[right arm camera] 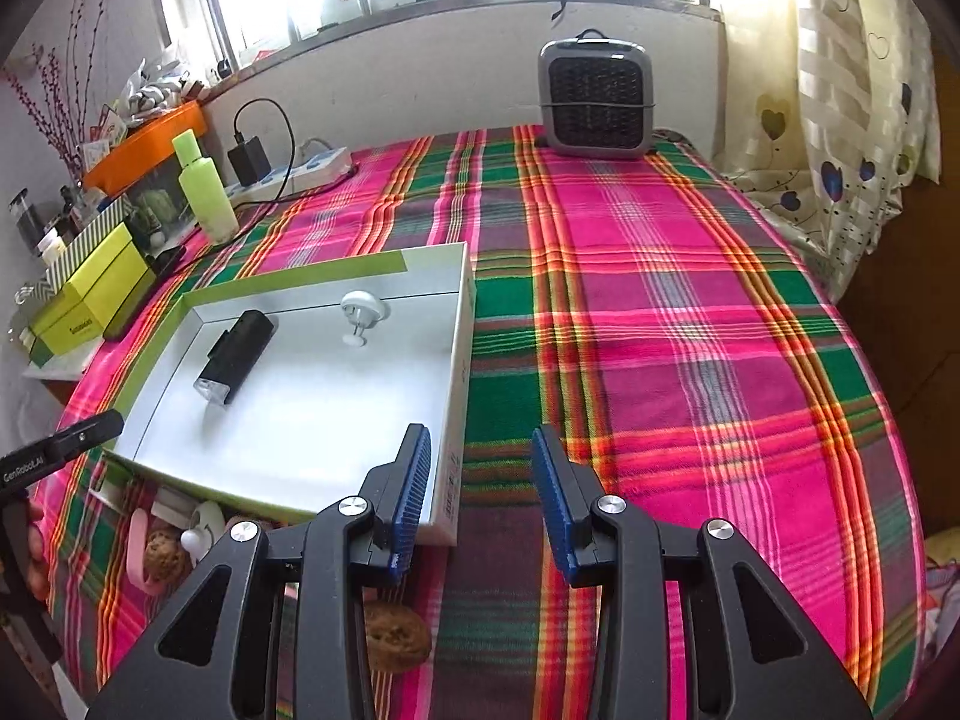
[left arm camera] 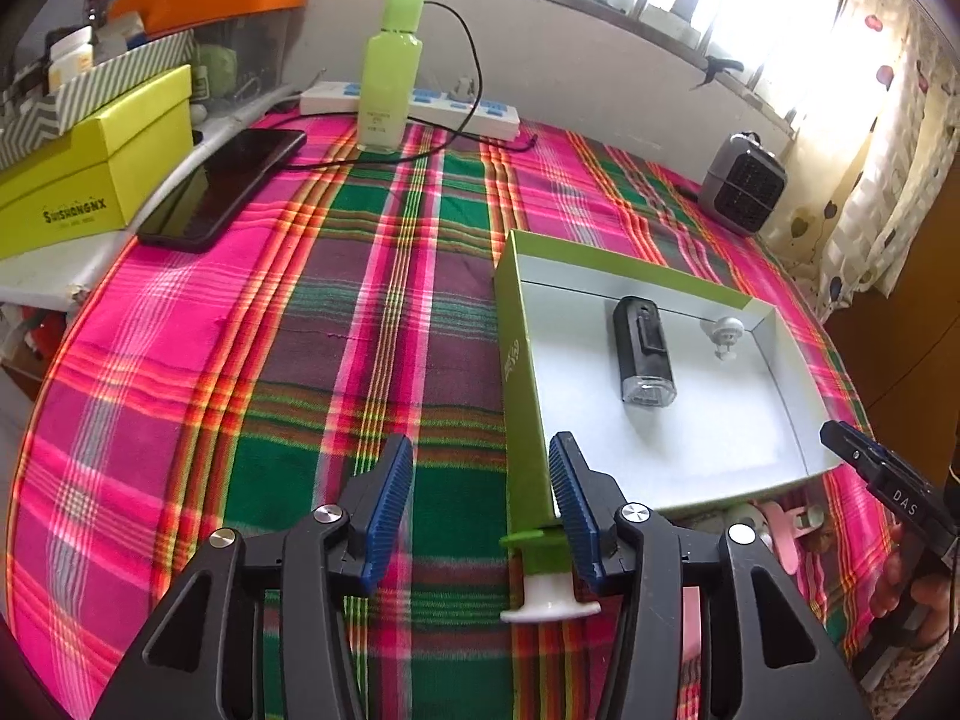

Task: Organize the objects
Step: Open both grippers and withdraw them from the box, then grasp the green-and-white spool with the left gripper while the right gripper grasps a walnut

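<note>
A: Left wrist view first. left gripper [left arm camera: 480, 504] has its jaws spread, nothing between the pads, plaid cloth [left arm camera: 300, 360] under the gap. Its right finger sits just beside the green outer wall of the tray box [left arm camera: 516, 360]; touching or not, can't tell

B: Box contents?

A: Black bike light [left arm camera: 642, 354] lying flat, lens end toward the camera, and a small white knob thing [left arm camera: 726, 333] near the far wall, too small to name. Rest of the floor is bare white

B: What's that green and white piece under the finger?

A: Green-white plunger-like object [left arm camera: 543, 576], upper part hidden behind the finger and the box corner. Pink item [left arm camera: 780, 528] past it, mostly hidden by the box's near edge

B: Right wrist?

A: right gripper [right arm camera: 480, 498] also spread, pads on nothing. Its left finger overlaps the box's near right corner [right arm camera: 447, 480] (contact unclear). Below the near rim: a pink strap [right arm camera: 139, 552], two brown cookie-looking lumps [right arm camera: 162, 555] [right arm camera: 396, 636], the second half covered by the gripper body, and a white piece [right arm camera: 201, 531] I can't identify

B: Background?

A: Green bottle [left arm camera: 390, 72], power strip [left arm camera: 414, 105], phone [left arm camera: 225, 186], grey fan heater [right arm camera: 594, 99]. Window is blown out. Each view catches the other gripper cut off at the frame edge
</note>
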